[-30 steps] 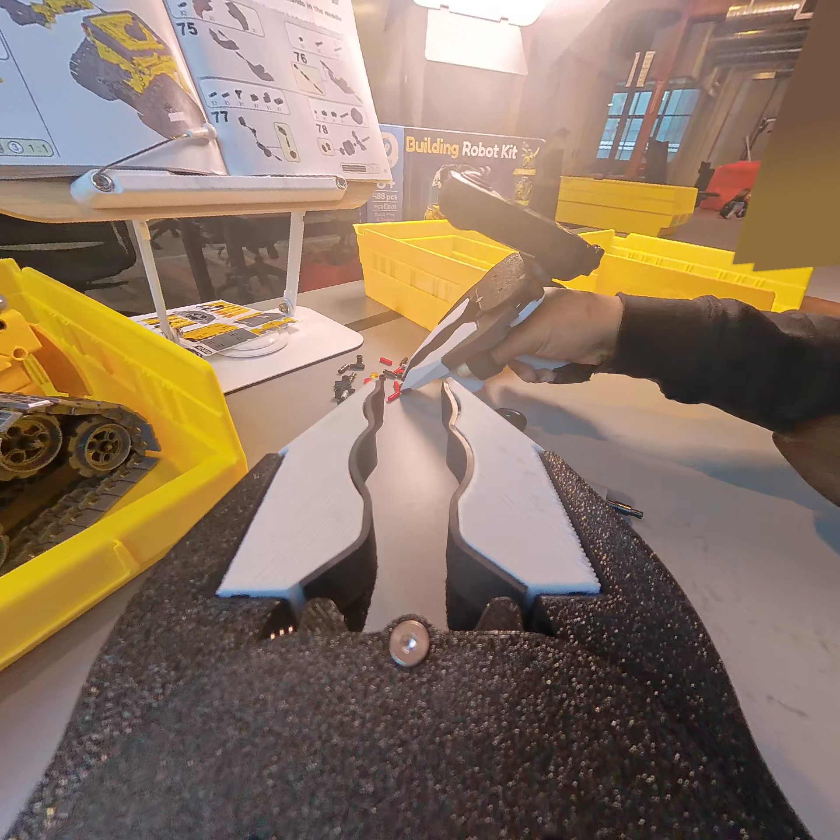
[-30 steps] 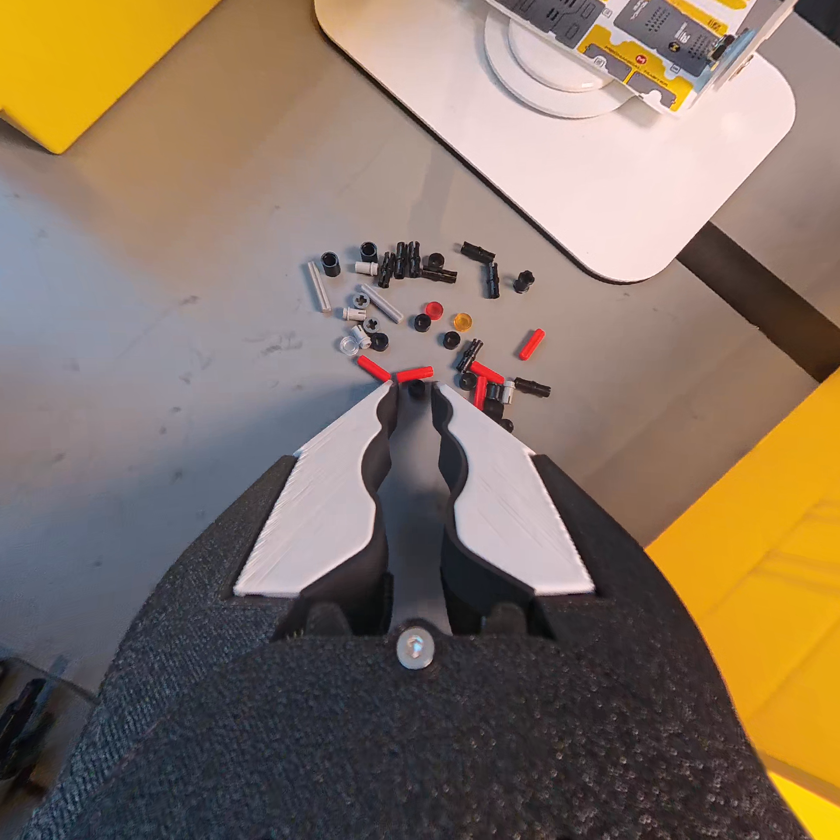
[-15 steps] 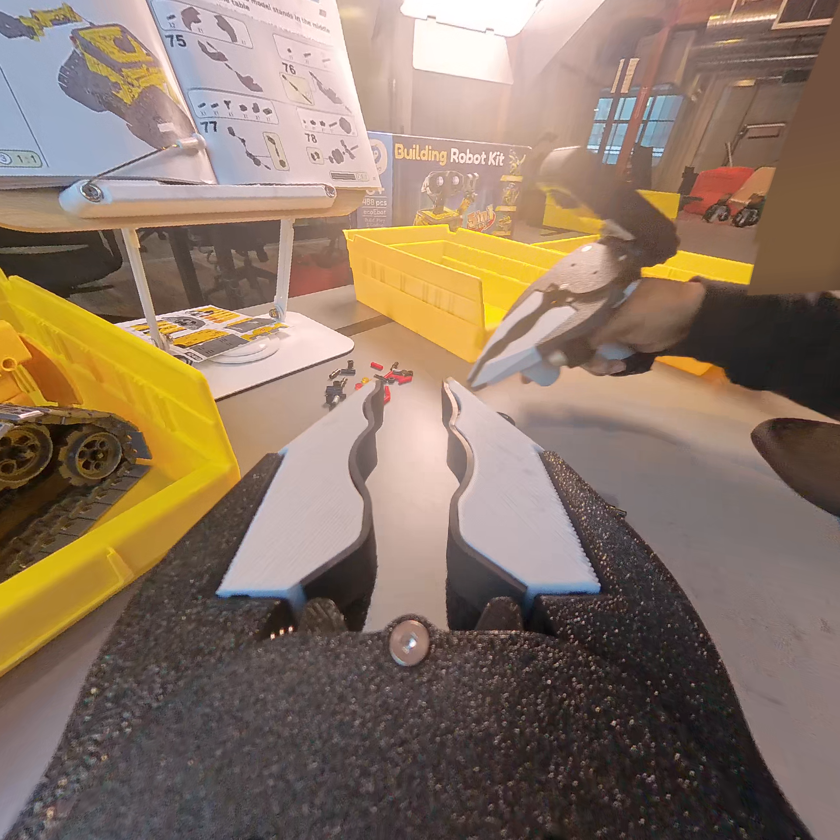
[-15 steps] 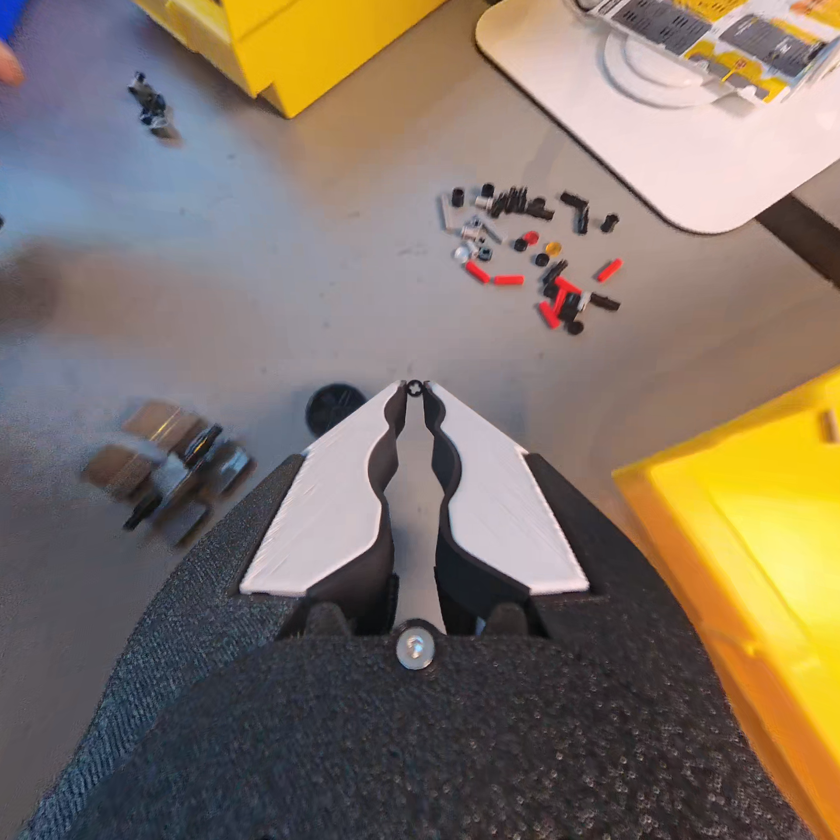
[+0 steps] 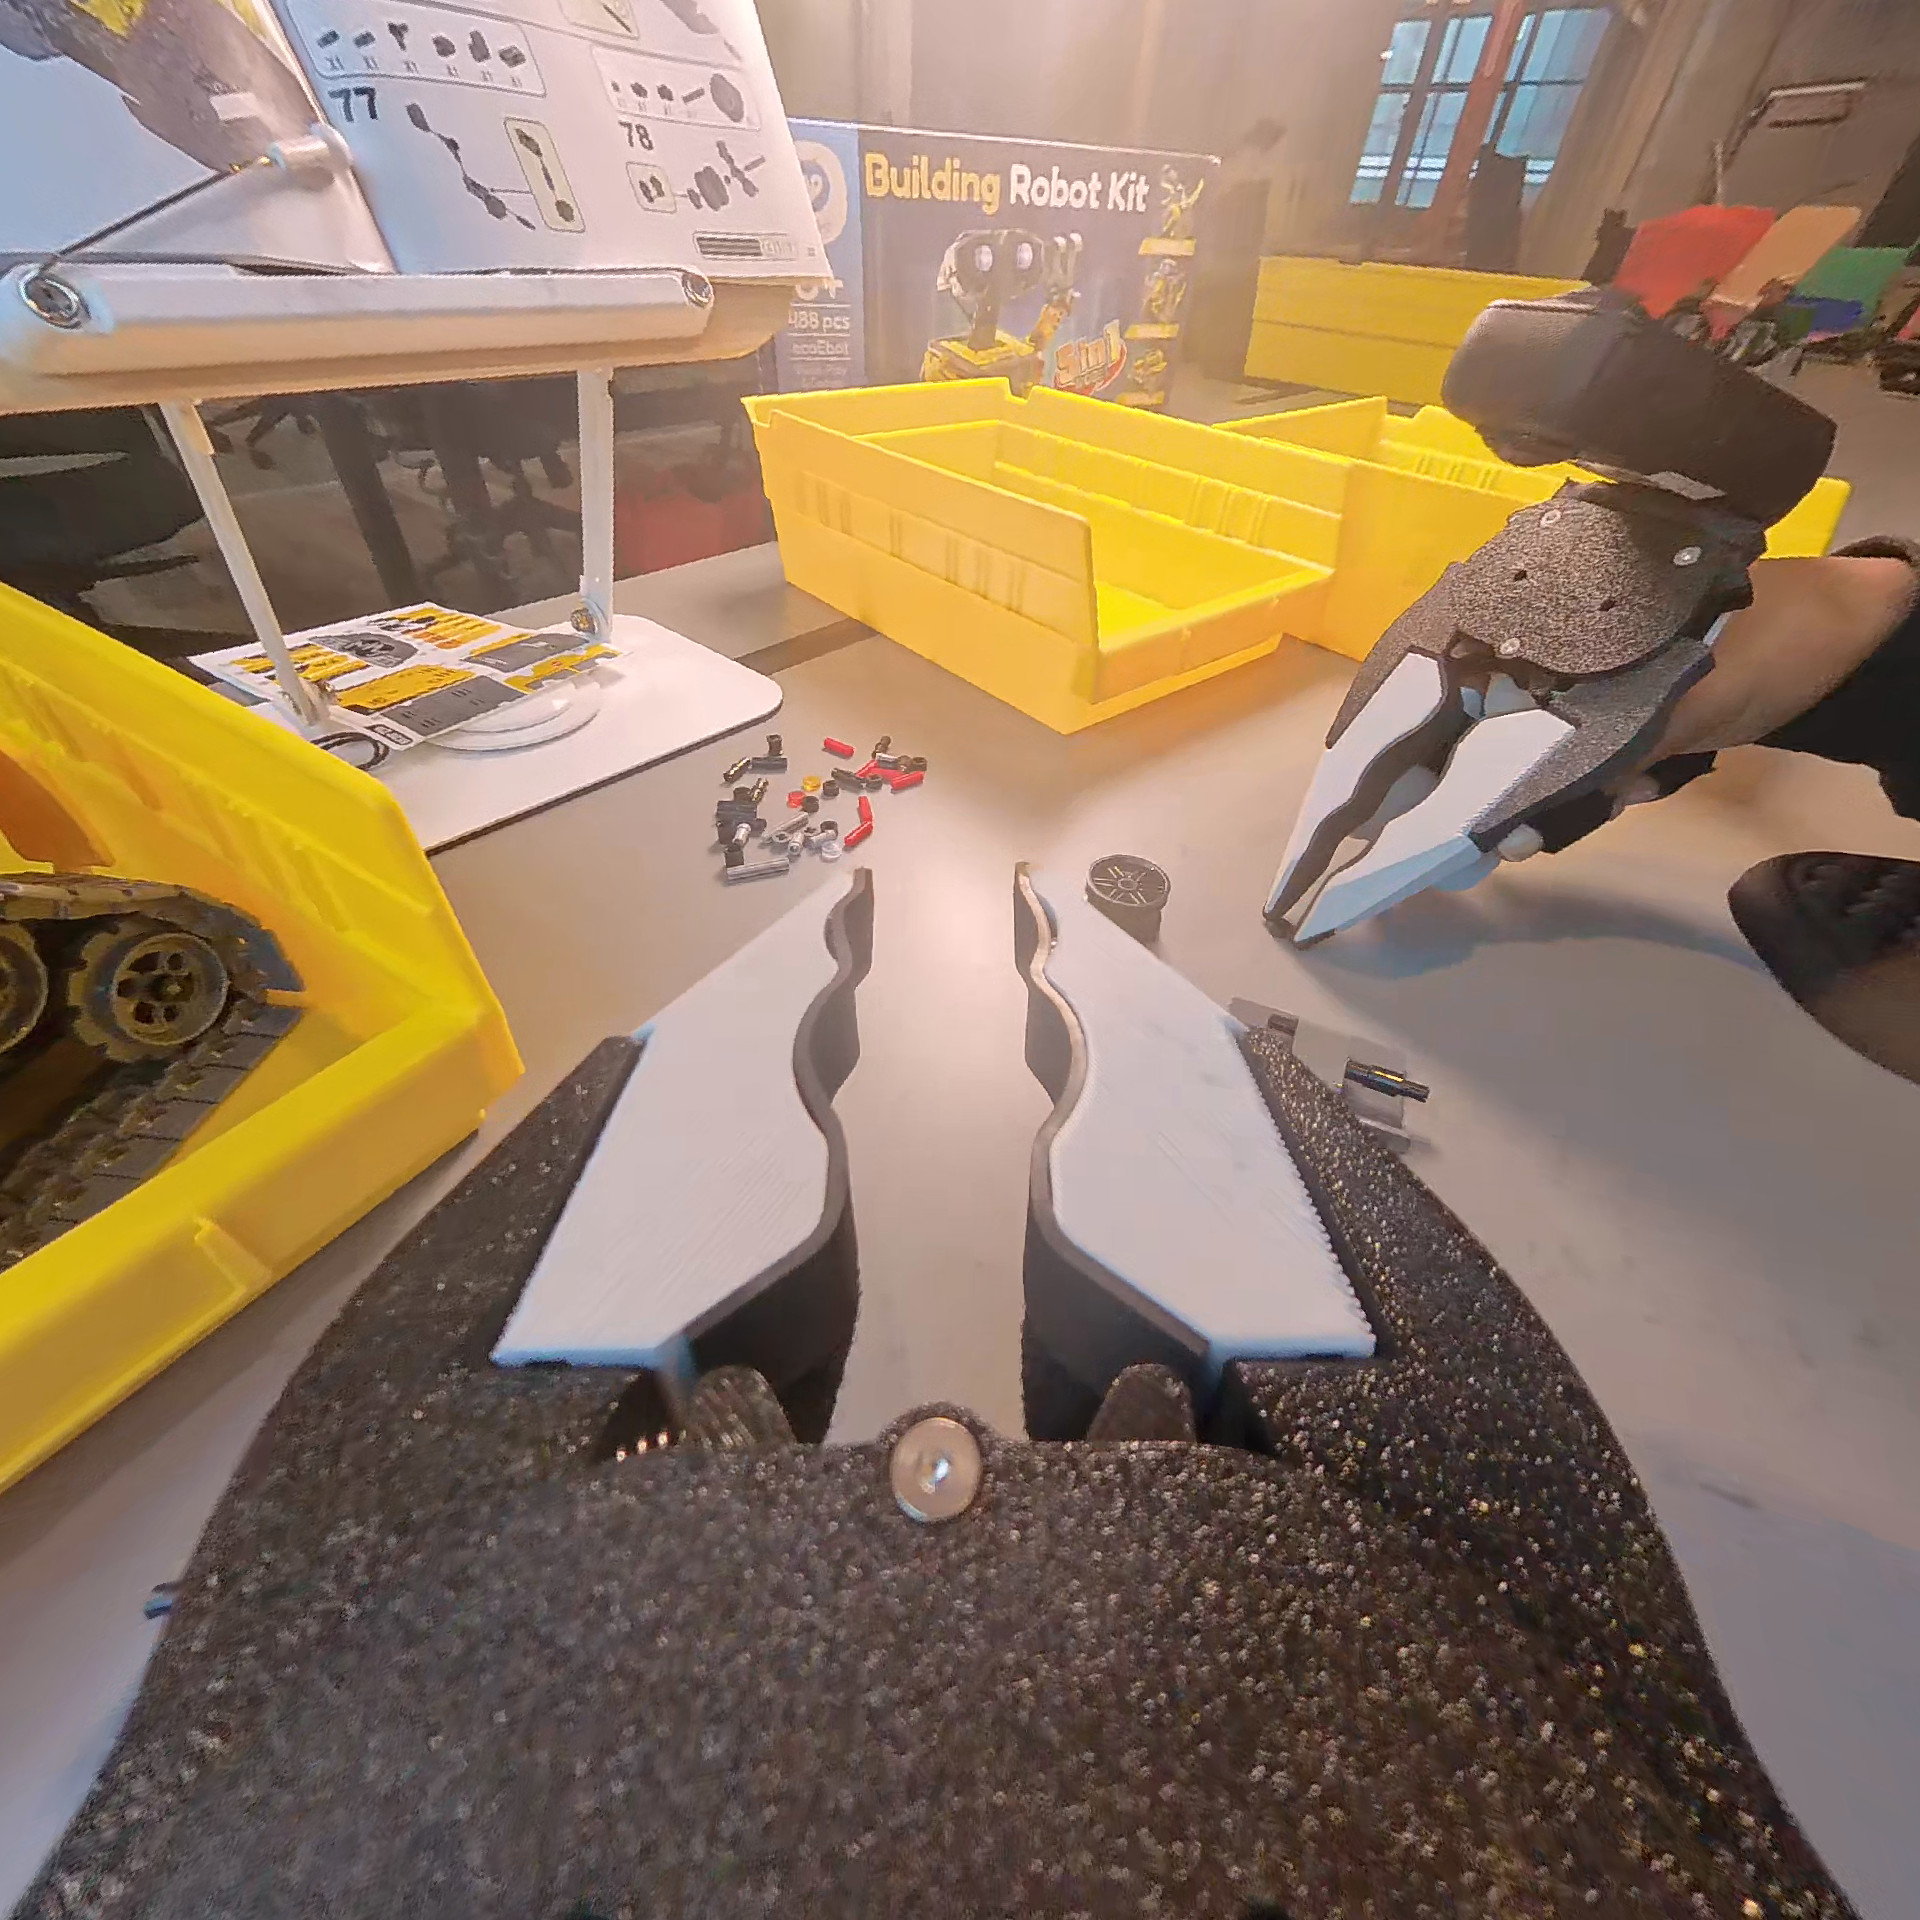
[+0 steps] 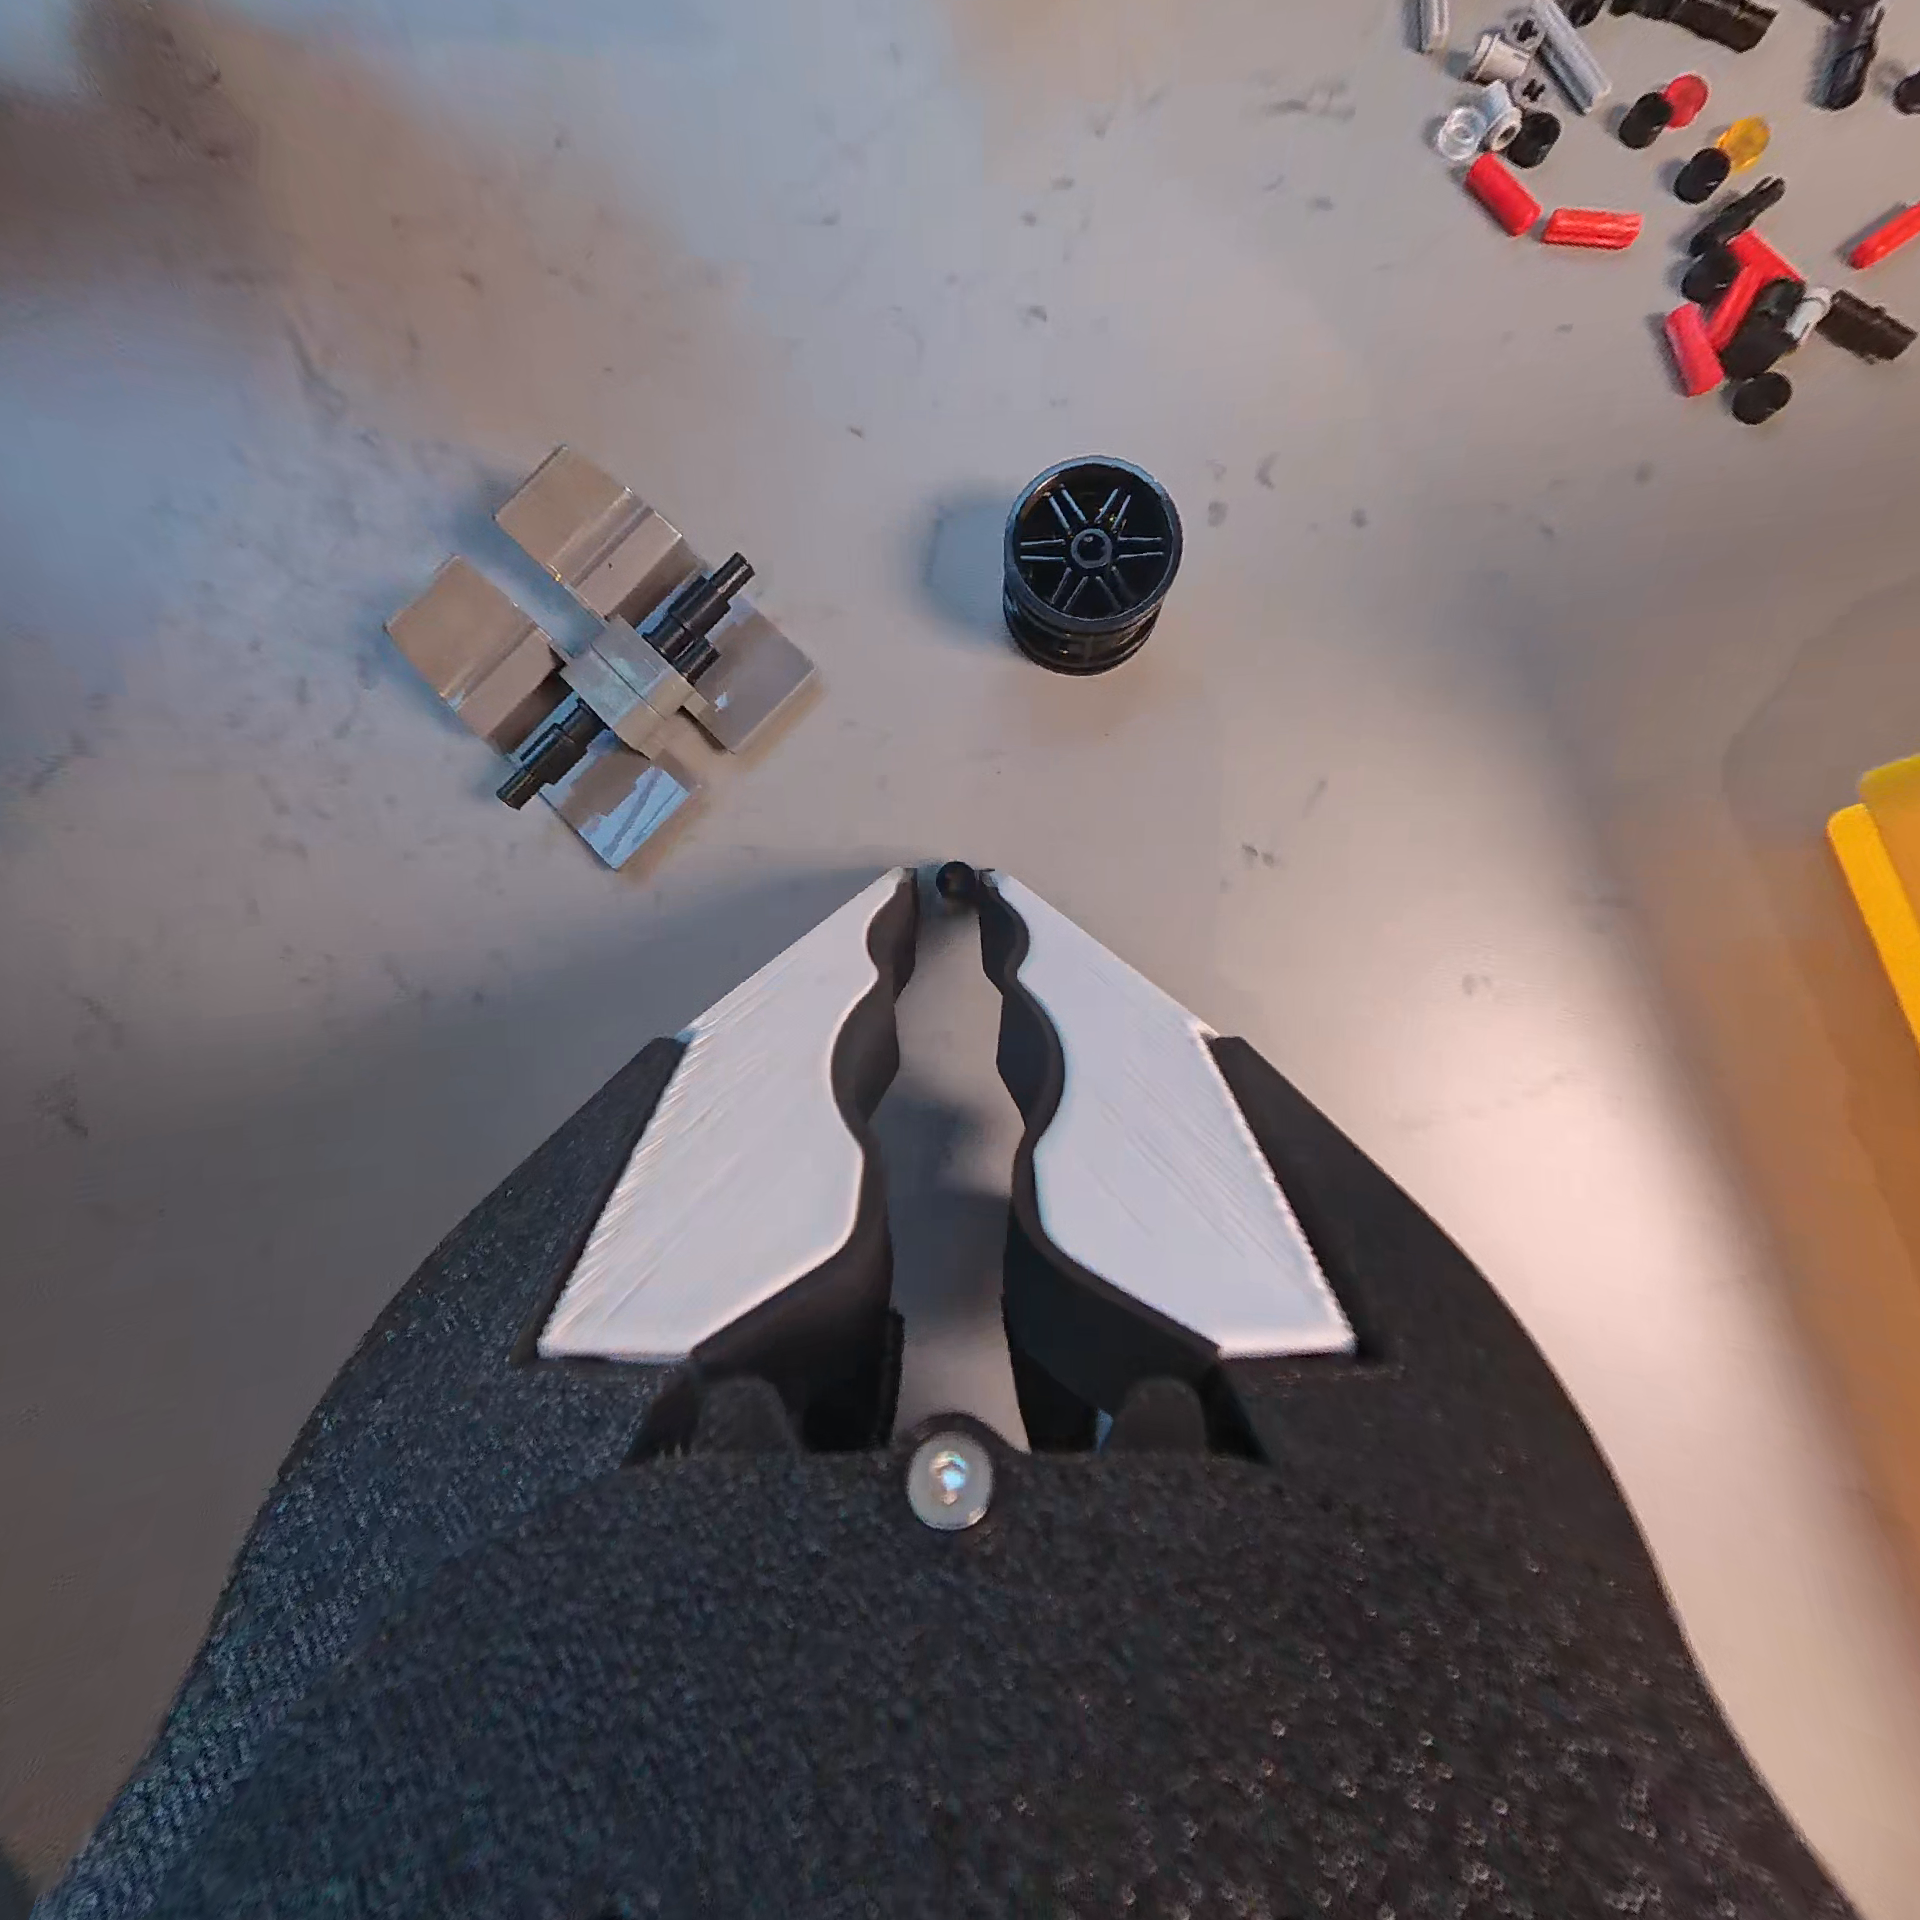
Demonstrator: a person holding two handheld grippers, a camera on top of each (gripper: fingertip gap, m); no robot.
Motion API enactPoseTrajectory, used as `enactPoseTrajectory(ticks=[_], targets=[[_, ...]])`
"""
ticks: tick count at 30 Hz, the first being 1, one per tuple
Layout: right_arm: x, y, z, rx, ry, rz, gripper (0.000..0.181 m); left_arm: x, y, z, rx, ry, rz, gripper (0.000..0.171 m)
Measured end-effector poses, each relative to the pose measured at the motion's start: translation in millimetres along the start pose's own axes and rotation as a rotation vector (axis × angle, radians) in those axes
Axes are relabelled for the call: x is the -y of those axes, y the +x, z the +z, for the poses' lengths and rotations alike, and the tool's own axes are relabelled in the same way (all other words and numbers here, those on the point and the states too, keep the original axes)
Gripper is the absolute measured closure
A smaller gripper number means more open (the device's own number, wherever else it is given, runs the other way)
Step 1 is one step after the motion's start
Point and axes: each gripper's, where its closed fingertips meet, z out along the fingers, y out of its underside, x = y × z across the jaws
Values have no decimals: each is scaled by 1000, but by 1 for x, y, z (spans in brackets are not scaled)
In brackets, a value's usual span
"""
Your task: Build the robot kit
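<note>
**Right gripper carries a tiny black piece away from the parts pile**

Gone from the scatter of pins where it dipped a second ago, the right gripper (image 6: 951,883) now hangs over bare table beyond the pile, its fingers drawn narrow on a small black piece (image 6: 950,881) pinched at the very tips; the grip at the tips looks chosen because the part is too small to seat any deeper. Just ahead of those fingertips and slightly to their right stands a black spoked wheel (image 6: 1091,566), resting on its side rim; ahead and to their left lies a grey plate assembly (image 6: 597,655) with a black axle through it, apart from both wheel and fingers. The loose pile of red, black and grey pins (image 6: 1704,197) sits well off to the upper right of the fingers, untouched.

The left gripper (image 5: 940,894) hovers low with its fingers wide and nothing between them; the wheel shows just beside its right fingertip; it seems parked as a ready second hand.

The grey table (image 5: 1558,1299) is scuffed and matte; a yellow bin (image 5: 260,1039) holding a tracked model flanks the left fingers, an open yellow bin (image 5: 1039,582) lies beyond the pile, and an instruction booklet (image 5: 540,125) on a white stand (image 5: 665,686) leans overhead; behind, a kit box (image 5: 997,260) and tall windows mark a workshop hall.
</note>
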Motion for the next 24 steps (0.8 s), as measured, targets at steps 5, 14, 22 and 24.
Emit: enactPoseTrajectory(ticks=[5,14,22,24], targets=[[1,-2,-1,-2,46,-3,159,-7,-5,2,29,-20,22,146],[57,0,-123,-113,565,35,147,-11,-11,-1,99,-35,44,146],[-27,105,-319,-599,619,184,145,-15,-21,-9,171,-48,59,147],[-66,143,-334,-676,484,237,146,-16,-24,-10,187,-51,63,147]])
